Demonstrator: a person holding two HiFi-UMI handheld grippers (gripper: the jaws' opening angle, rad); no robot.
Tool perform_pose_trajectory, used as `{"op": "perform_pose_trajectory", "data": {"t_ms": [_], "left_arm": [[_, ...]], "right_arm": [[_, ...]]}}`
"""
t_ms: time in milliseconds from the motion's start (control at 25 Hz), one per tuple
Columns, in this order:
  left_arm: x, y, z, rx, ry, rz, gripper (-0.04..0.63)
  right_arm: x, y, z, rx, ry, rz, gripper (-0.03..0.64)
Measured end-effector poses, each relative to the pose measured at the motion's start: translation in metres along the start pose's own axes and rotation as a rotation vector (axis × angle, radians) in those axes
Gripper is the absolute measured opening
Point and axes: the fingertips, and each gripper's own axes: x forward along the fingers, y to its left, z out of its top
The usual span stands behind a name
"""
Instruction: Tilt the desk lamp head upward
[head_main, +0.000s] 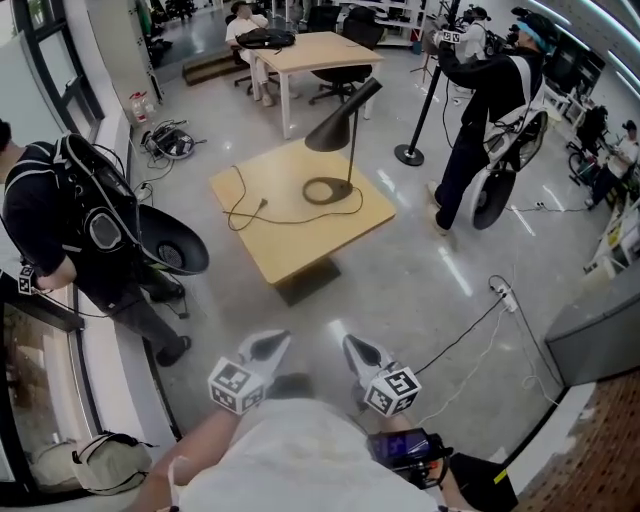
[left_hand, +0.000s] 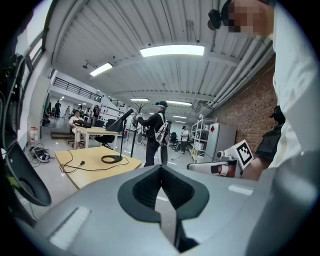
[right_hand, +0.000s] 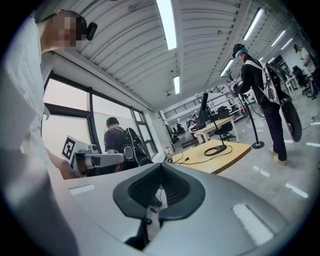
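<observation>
A black desk lamp stands on a low wooden table (head_main: 300, 250) in the middle of the floor. Its cone head (head_main: 340, 120) slopes down to the left on a thin stem above a ring base (head_main: 328, 190), and its cord (head_main: 262, 215) trails across the tabletop. My left gripper (head_main: 270, 344) and right gripper (head_main: 358, 347) are side by side close to my body, well short of the table, both shut and empty. The left gripper view shows the lamp (left_hand: 121, 121) far ahead beyond the closed jaws (left_hand: 161, 168). In the right gripper view the lamp (right_hand: 203, 114) is just as distant past the closed jaws (right_hand: 161, 168).
A person with a black backpack (head_main: 80, 215) stands at the left by the window. Another person in black (head_main: 485, 110) stands beyond the table at the right, near a stanchion post (head_main: 410, 152). A larger desk (head_main: 320, 50) is behind. A power strip (head_main: 505, 296) and cable lie on the floor.
</observation>
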Motion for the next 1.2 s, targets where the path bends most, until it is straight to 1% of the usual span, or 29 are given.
{"op": "perform_pose_trajectory", "data": {"t_ms": [280,600,800,1040,1200], "left_arm": [[0.014,0.015,-0.002,-0.006,0.008,0.003,0.001],[0.056,0.032,0.016,0.001,-0.021,-0.025,0.002],[0.077,0.045,0.027,-0.011,-0.03,-0.028,0.002],[0.096,0.06,0.038,-0.008,-0.038,-0.013,0.0],[0.106,0.075,0.035,-0.033,-0.029,0.009,0.002]], "right_arm": [[0.015,-0.014,0.001,-0.007,0.013,0.0,0.012],[0.03,-0.047,0.022,-0.03,0.019,-0.028,0.012],[0.037,-0.065,0.041,-0.048,0.018,-0.044,0.012],[0.05,-0.091,0.049,-0.054,0.035,-0.048,0.012],[0.061,-0.108,0.047,-0.066,0.064,-0.055,0.012]]}}
